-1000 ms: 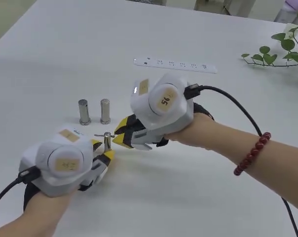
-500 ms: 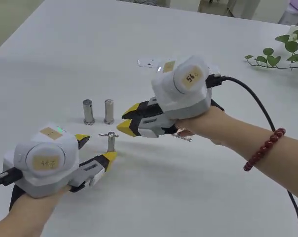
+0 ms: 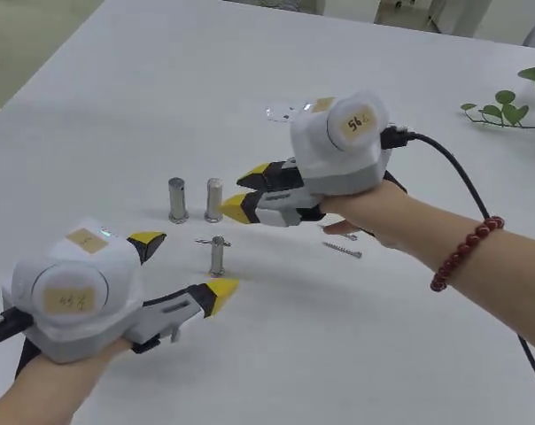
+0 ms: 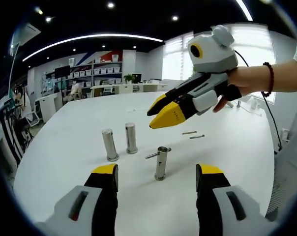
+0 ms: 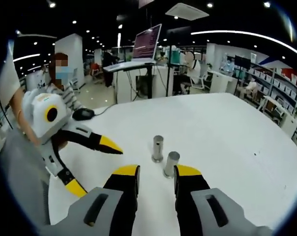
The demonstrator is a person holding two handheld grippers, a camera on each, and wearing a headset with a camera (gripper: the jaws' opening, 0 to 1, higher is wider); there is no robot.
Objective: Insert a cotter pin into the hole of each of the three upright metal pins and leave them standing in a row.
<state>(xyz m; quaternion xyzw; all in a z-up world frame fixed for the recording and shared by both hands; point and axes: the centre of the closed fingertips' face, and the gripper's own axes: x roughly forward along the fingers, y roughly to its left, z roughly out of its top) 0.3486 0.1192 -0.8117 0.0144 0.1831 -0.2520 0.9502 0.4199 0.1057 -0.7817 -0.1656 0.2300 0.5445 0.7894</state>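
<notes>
Progress: one of three done. Front metal pin [image 3: 217, 257] upright on tabletop [image 3: 276, 354], cotter pin [image 3: 204, 241] through hole. Rear pin [image 3: 177, 199] and neighbour pin [image 3: 213, 199] unpinned. Loose cotter pins [image 3: 343, 251] near your right claw [image 3: 247, 190]. It and left claw [image 3: 186, 261] released, empty.

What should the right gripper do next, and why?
Probably move over and pick up a loose cotter pin: the right gripper is open and empty, the near pin already carries one, and the two far pins have none.

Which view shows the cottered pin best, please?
Left gripper view: the cottered pin stands close ahead, cotter visible. Head view shows it smaller, from above. Right gripper view faces the bare pins.
</notes>
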